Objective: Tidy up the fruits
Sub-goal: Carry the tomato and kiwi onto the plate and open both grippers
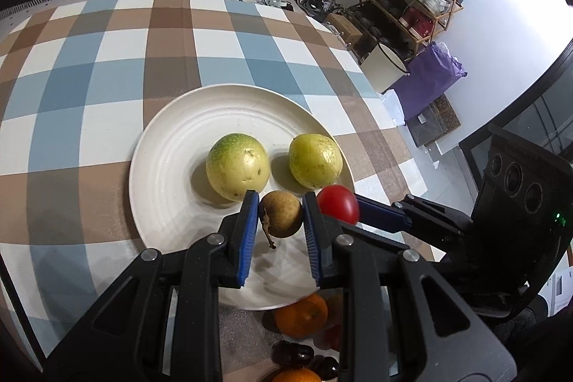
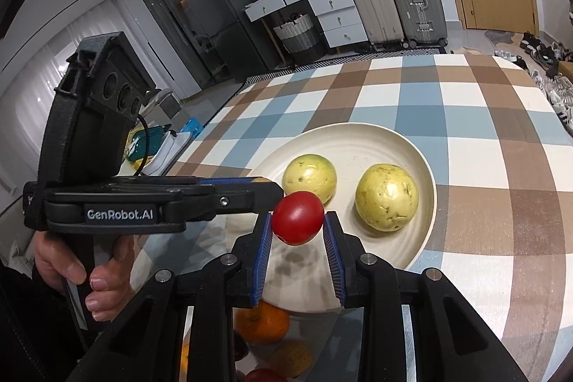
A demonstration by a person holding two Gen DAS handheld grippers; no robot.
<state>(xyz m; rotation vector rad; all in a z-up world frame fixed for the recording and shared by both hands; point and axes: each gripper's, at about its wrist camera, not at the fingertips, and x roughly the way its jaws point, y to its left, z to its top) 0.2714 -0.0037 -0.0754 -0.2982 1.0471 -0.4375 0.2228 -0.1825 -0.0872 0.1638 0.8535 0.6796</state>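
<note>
Left wrist view: low centre, the left gripper (image 1: 280,213) is clenched on a small brown fruit (image 1: 281,213) over the white plate (image 1: 161,145), near two green fruits (image 1: 237,166); it should be lowered gently into bare plate before release, I judge. Right wrist view: mid-frame, the right gripper (image 2: 297,221) grasps a red tomato (image 2: 298,217) above the plate's near side, on a checked tablecloth (image 2: 483,117), with suitcases (image 2: 394,2) at upper right.

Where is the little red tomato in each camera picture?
Left wrist view: the red tomato is right of centre, behind the left gripper's right finger.
Right wrist view: the tomato is mid-picture, held in the right gripper.
Shared landmark: the white plate.
</note>
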